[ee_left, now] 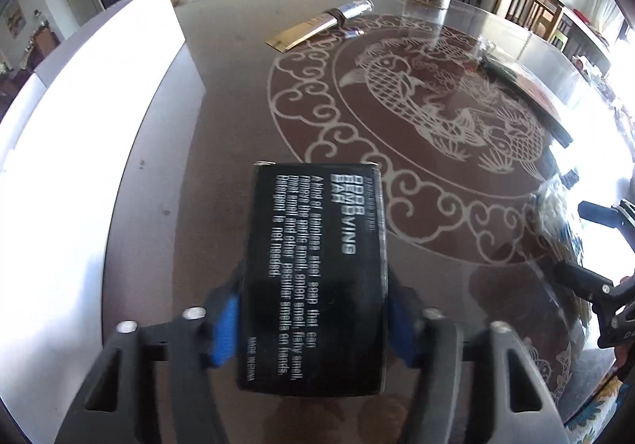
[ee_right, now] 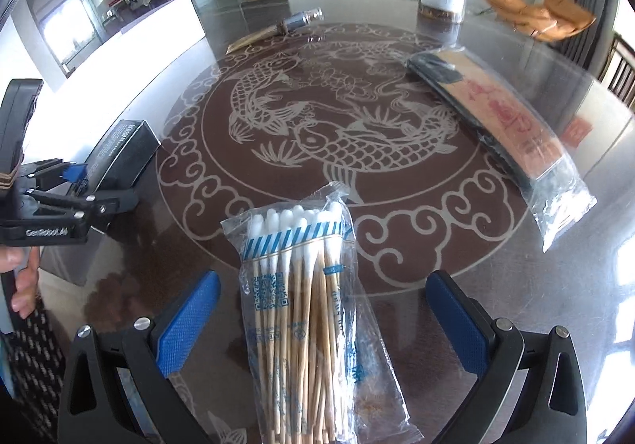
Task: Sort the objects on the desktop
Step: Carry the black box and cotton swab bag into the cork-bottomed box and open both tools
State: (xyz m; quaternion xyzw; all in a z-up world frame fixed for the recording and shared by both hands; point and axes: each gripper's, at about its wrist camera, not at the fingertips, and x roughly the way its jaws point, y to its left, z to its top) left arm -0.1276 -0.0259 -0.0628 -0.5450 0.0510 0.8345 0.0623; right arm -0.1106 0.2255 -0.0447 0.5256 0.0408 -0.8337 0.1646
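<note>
Swabs (ee_right: pixel 297 309) lay on the near table (ee_right: pixel 496 277) between the wide-open right gripper (ee_right: pixel 323 321), ungrasped, apparently for pickup, while the left gripper (ee_left: pixel 311 321) clamped the box (ee_left: pixel 315 277) at near left, presumably for sorting.

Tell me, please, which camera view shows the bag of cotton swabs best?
The right wrist view: the bag of cotton swabs lies whole and sharp on the table. The left wrist view catches only a blurred glimpse at its right edge.
</note>
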